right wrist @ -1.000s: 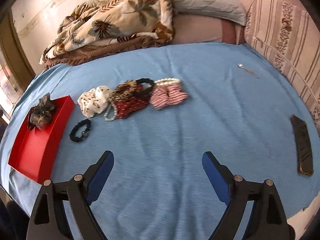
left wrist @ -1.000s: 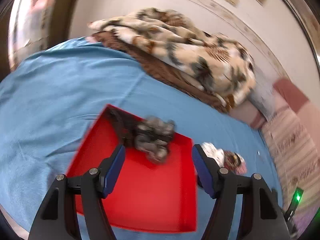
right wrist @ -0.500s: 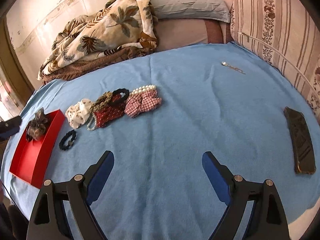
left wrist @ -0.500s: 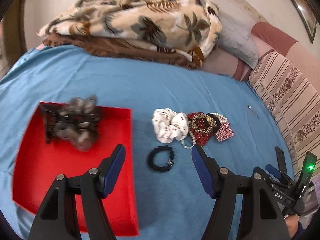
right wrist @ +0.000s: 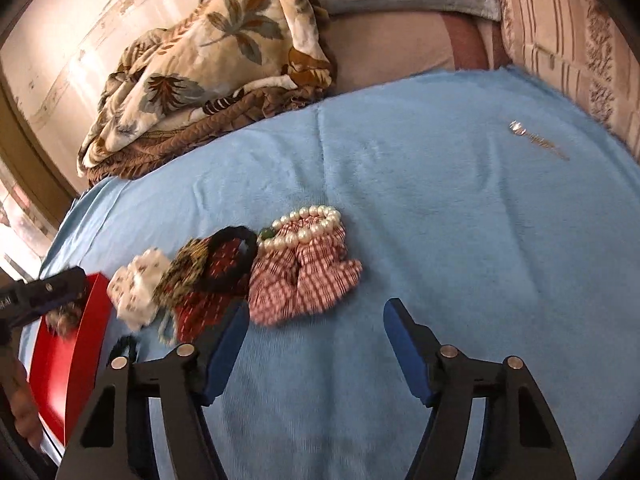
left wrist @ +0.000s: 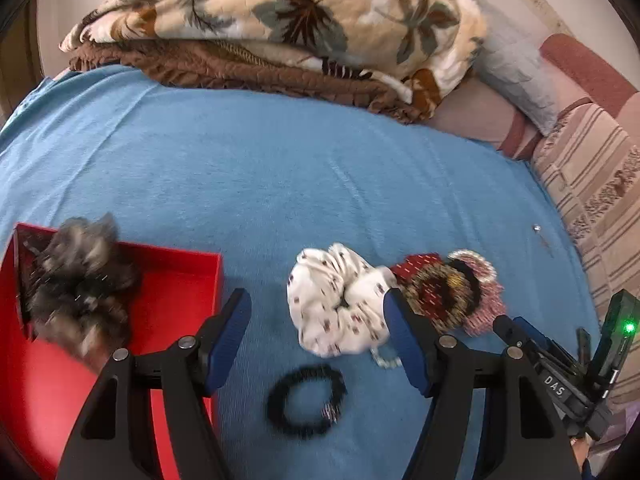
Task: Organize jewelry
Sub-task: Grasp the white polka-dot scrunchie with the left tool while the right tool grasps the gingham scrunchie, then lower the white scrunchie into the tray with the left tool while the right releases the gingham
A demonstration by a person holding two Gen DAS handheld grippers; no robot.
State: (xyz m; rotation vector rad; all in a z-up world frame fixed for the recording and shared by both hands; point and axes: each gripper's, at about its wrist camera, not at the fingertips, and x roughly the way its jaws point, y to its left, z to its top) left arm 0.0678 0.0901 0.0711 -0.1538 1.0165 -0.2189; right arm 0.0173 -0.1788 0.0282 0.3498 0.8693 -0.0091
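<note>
A red tray [left wrist: 176,292] lies on the blue bedspread with a grey-brown scrunchie [left wrist: 80,280] in it. My left gripper [left wrist: 318,312] is open and empty, just short of a white spotted scrunchie [left wrist: 340,304]; a black bead bracelet [left wrist: 306,398] lies below it between the fingers. A dark red scrunchie [left wrist: 424,280] and a brown-gold one lie to the right. My right gripper [right wrist: 316,328] is open and empty, close before a pink checked scrunchie [right wrist: 308,276] with a pearl bracelet [right wrist: 304,224] on it. The tray [right wrist: 68,356] and white scrunchie [right wrist: 136,288] show at left.
A folded leaf-print blanket [left wrist: 280,20] and brown quilt lie at the back of the bed. A striped cushion [left wrist: 600,200] lines the right side. A small silver chain [right wrist: 536,140] lies on the bedspread far right. My right gripper's body [left wrist: 560,360] shows at the lower right.
My left gripper has swung right from over the tray to the white scrunchie and black bracelet. My right gripper has moved forward and left toward the pile of scrunchies; the phone has left its view.
</note>
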